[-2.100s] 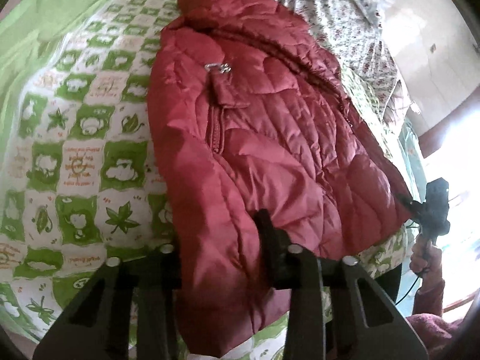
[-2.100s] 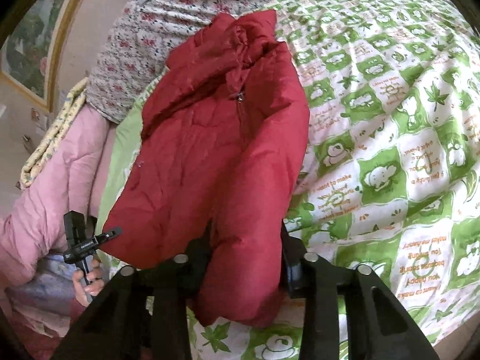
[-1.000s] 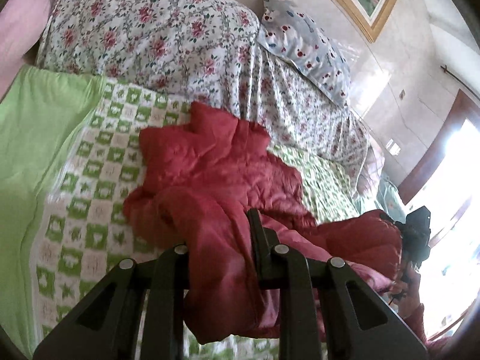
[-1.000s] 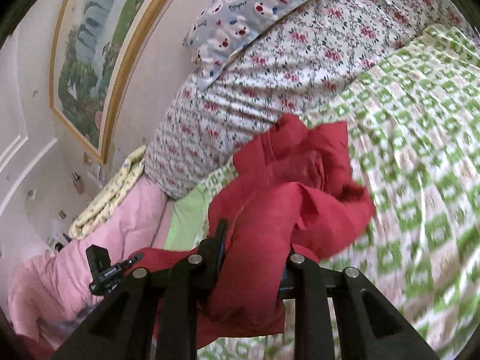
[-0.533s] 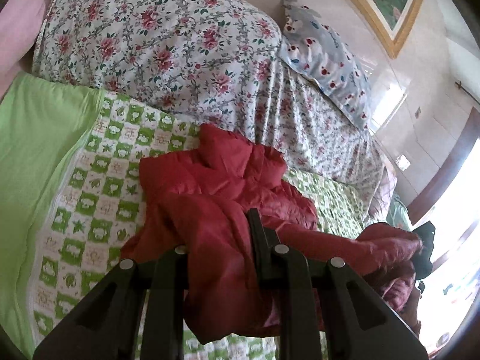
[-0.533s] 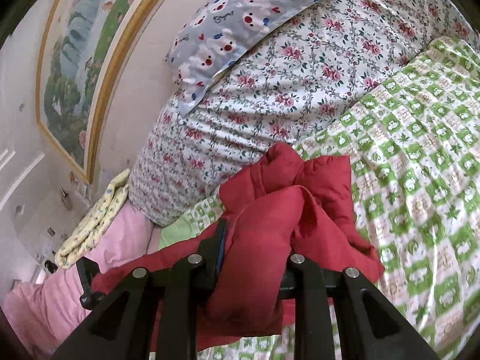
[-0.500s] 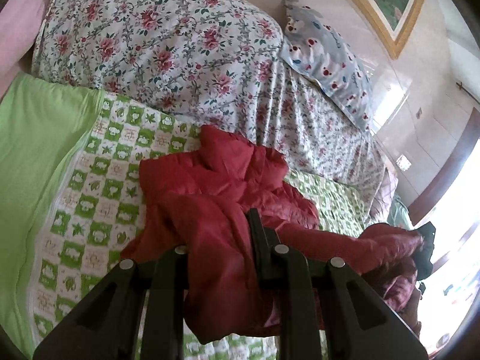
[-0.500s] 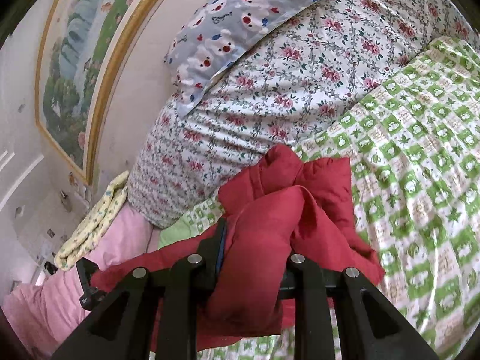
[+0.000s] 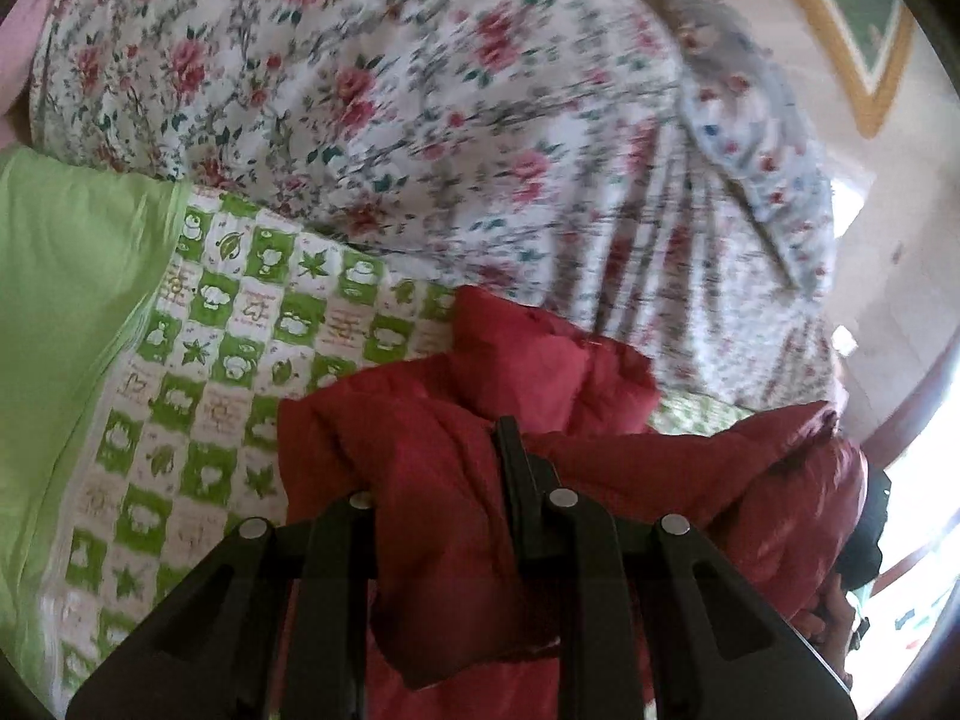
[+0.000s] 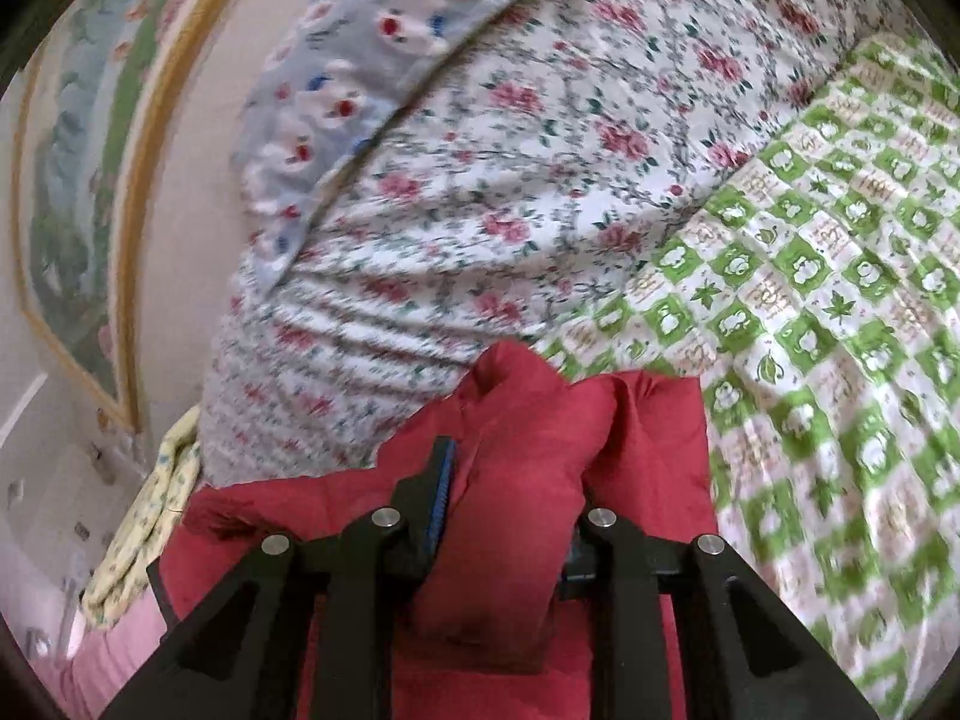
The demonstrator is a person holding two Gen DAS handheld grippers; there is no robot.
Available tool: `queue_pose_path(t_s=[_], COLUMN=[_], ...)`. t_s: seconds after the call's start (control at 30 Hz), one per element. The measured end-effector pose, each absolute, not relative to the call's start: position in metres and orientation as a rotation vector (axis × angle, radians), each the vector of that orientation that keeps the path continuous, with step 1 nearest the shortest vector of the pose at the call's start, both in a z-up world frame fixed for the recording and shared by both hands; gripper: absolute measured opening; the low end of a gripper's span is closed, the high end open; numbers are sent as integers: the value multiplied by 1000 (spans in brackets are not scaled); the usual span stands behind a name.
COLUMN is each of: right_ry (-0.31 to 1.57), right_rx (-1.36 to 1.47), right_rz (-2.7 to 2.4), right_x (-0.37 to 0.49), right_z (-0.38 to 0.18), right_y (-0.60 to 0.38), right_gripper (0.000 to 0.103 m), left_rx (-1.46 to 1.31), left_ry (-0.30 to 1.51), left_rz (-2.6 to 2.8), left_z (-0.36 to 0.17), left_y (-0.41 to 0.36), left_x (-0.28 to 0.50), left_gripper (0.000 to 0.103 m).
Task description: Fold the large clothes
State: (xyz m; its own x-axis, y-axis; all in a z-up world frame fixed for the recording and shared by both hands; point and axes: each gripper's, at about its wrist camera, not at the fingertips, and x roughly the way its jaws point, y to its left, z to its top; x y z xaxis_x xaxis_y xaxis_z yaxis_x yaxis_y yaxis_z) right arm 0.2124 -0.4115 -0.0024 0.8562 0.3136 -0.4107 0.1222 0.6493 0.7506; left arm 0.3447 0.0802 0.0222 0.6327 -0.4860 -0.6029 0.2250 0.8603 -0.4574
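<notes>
Now, on my left wrist view, the plain green sheet (image 9: 66, 324) fills the left edge, with the green-and-white checked quilt (image 9: 228, 324) just right of it. At the bottom centre my left gripper (image 9: 444, 516) is clamped on a bunched fold of the red padded jacket (image 9: 540, 372), which droops between and below the fingers (image 9: 516, 480). The jacket's collar end lies on the quilt just above the gripper, touching the flowered duvet (image 9: 372, 90) that spans the top. Its far hem stretches to the lower right of the frame, where my right gripper (image 9: 867, 540) shows only as a dark shape

On my right wrist view, a framed painting (image 10: 78, 168) sits at the upper left, a spotted pillow (image 10: 360, 60) above centre. At bottom centre the right gripper (image 10: 507, 516) has red cloth (image 10: 540, 420) between its pads; its jaws have just been opening a little, yet the fold sits pinched there. The checked quilt (image 10: 840, 300) covers the right side
</notes>
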Motion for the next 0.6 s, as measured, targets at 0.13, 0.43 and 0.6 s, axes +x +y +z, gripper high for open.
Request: queue_pose_path(t_s=[0.13,0.43,0.6], right_ry=[576,585,592], right_rx=[901,985,994], right_rz=[78,3,-60], right_x=[245,288,302], right_z=[-27,-72,-91], right_y=[-420,-428,-430], right_gripper=[27,30,29], left_rx=[-399,-373,-438], left_ry=[845,897,925], left_rz=[-392,-366,-403], left_z=[-4,-39,-44], left_y=[73,47,55], left_x=[381,419,428], left_gripper=[20,22,26])
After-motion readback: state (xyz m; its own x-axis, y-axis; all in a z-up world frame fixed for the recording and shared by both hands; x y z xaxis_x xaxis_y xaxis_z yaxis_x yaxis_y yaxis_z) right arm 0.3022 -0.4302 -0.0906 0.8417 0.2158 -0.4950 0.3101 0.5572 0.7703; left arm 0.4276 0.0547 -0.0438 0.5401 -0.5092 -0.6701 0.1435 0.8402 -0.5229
